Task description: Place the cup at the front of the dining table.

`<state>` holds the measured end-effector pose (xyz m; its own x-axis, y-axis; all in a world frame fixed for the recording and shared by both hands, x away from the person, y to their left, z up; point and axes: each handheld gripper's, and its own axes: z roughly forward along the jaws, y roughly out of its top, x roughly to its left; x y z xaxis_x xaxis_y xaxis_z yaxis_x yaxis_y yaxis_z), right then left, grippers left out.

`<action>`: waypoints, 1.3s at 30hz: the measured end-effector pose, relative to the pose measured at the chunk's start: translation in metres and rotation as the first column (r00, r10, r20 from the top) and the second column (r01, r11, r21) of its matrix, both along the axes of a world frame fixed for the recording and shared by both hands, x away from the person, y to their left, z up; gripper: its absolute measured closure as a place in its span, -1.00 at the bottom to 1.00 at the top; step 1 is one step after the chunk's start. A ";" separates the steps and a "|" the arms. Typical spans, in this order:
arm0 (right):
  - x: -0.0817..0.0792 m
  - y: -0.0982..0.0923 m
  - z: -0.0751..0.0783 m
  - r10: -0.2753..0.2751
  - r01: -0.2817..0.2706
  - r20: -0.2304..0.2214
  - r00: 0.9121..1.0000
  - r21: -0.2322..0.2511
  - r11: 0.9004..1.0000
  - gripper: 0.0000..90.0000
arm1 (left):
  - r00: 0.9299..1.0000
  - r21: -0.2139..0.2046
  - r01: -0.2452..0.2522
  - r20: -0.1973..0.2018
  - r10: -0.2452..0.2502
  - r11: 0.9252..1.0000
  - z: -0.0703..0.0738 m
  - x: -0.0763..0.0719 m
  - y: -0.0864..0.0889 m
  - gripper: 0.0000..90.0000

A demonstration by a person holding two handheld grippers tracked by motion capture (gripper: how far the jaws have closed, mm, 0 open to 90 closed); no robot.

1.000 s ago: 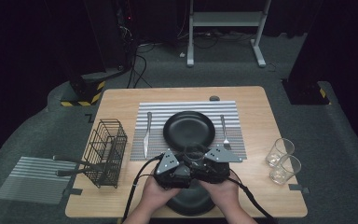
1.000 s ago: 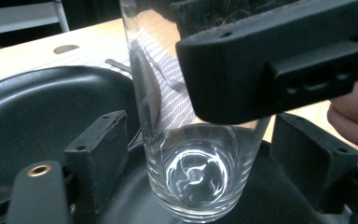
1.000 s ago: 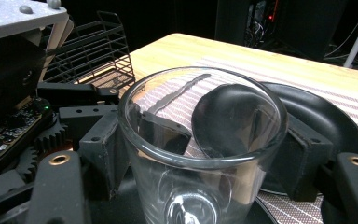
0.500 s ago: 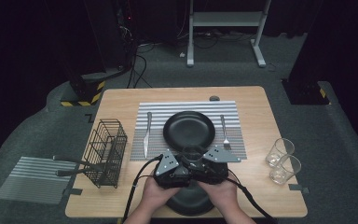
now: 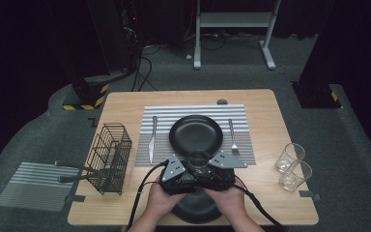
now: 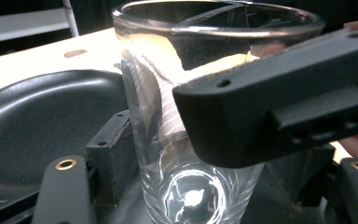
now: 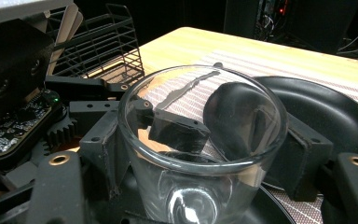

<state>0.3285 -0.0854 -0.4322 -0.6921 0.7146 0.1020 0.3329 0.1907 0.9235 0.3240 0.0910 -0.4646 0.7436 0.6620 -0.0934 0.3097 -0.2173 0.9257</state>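
both hand-held grippers [image 5: 199, 170] side by side, left jaws just closing inward, r jaws steady.

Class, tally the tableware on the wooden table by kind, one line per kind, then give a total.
Clear drinking glasses: 3
Round black plates: 2
Silver table knife: 1
Silver fork: 1
Black wire basket: 1
Total: 8
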 end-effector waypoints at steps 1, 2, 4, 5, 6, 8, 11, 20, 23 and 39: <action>0.000 -0.001 0.000 0.008 -0.008 -0.008 1.000 -0.013 1.000 -0.36 | 1.000 0.003 0.000 -0.001 0.000 1.000 0.000 0.000 0.000 -0.33; 0.000 -0.001 0.000 0.005 -0.005 -0.015 1.000 -0.010 1.000 -0.36 | 1.000 0.007 -0.003 0.002 0.003 1.000 0.000 0.000 -0.001 -0.33; 0.000 -0.001 0.000 0.008 -0.008 -0.020 1.000 -0.008 1.000 -0.37 | 1.000 0.025 0.000 0.010 0.000 1.000 0.001 0.000 0.000 -0.33; 0.000 -0.001 0.000 0.010 -0.010 -0.029 1.000 -0.008 1.000 -0.37 | 1.000 0.019 -0.009 0.000 0.009 1.000 0.001 -0.001 -0.001 -0.33; 0.000 -0.001 0.000 0.009 -0.010 -0.028 1.000 -0.006 1.000 -0.37 | 1.000 0.018 -0.011 0.004 0.010 1.000 0.001 -0.001 -0.002 -0.33; 0.000 -0.001 -0.001 0.008 -0.008 -0.013 1.000 0.006 1.000 -0.37 | 1.000 0.016 -0.016 0.013 0.016 1.000 0.001 -0.002 -0.002 -0.32; -0.001 -0.001 0.000 0.010 -0.010 -0.005 1.000 0.011 1.000 -0.38 | 1.000 0.024 -0.019 0.024 0.018 1.000 0.003 -0.003 -0.003 -0.32; -0.001 -0.005 0.004 0.047 -0.047 -0.004 0.999 0.038 0.998 -0.43 | 0.999 0.004 -0.041 0.027 0.040 0.999 0.005 -0.006 -0.002 -0.32; -0.002 -0.005 0.005 0.048 -0.047 -0.008 0.999 0.044 0.998 -0.46 | 0.998 0.022 -0.048 0.044 0.047 0.999 0.005 -0.004 0.001 -0.32; -0.008 -0.010 0.009 0.054 -0.055 0.033 0.998 0.044 0.997 -0.43 | 0.993 0.040 -0.104 0.069 0.101 0.994 0.006 0.001 0.017 -0.32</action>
<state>0.3203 -0.0950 -0.4228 -0.7334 0.6707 0.1108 0.2936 0.1655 0.9415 0.3253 0.1077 -0.4586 0.6755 0.7372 -0.0155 0.2701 -0.2279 0.9355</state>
